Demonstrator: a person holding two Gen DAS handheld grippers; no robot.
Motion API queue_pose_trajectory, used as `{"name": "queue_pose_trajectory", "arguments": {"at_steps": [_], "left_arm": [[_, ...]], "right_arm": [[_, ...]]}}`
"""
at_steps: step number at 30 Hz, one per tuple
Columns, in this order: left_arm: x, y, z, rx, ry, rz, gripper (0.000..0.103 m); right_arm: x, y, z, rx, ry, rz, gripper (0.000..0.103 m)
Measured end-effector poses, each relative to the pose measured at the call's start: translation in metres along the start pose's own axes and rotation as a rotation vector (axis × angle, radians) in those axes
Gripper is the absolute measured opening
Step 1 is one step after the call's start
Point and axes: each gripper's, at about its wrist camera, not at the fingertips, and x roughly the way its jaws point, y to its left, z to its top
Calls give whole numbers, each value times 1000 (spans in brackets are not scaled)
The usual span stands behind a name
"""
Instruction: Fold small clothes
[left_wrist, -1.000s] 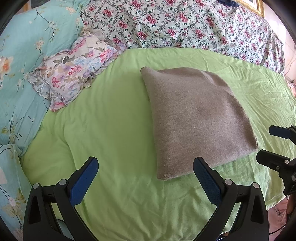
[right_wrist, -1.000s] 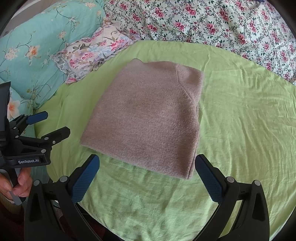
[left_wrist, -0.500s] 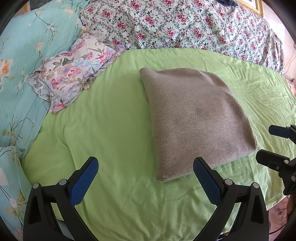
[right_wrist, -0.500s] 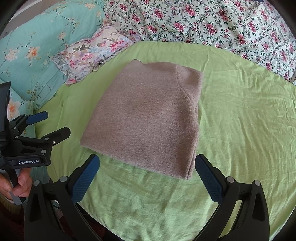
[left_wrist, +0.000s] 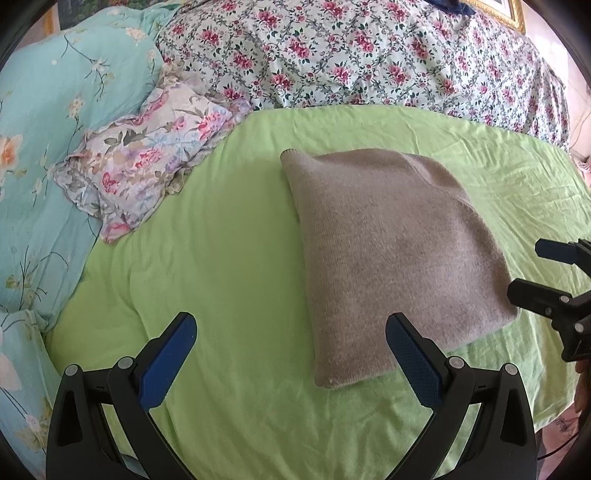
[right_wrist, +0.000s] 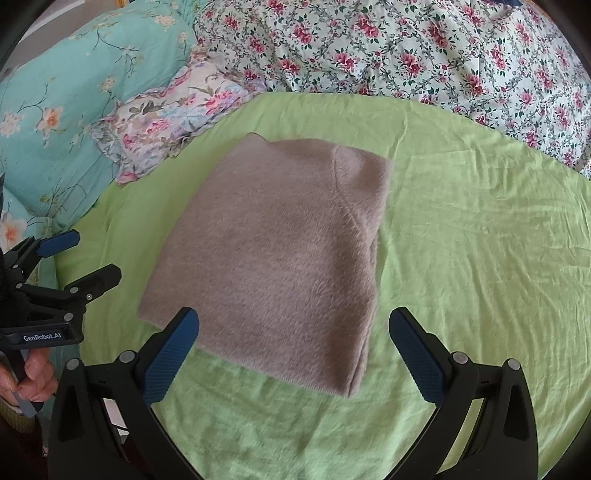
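A grey-brown knit garment (left_wrist: 391, 254) lies folded into a flat rectangle on the green sheet (left_wrist: 229, 266); it also shows in the right wrist view (right_wrist: 280, 258). My left gripper (left_wrist: 291, 354) is open and empty, above the sheet just left of the garment's near corner; it shows in the right wrist view (right_wrist: 77, 254) too. My right gripper (right_wrist: 295, 347) is open and empty over the garment's near edge, and it also appears at the right edge of the left wrist view (left_wrist: 535, 269).
A floral pillow (left_wrist: 147, 155) lies at the back left beside a turquoise flowered quilt (left_wrist: 48, 140). A rose-patterned bedspread (left_wrist: 369, 55) runs along the back. The green sheet's near edge (right_wrist: 295, 461) drops off below the grippers.
The right gripper has moved slightly forward over the garment's near edge. The left gripper and the garment have hardly moved.
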Motion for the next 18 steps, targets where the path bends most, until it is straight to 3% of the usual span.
{"name": "queue_pose_trajectory", "arguments": {"at_steps": [18], "left_arm": [[15,0,12,-22,4,13,102]], "right_arm": [[19,-9,8,18,9,14,103]]}}
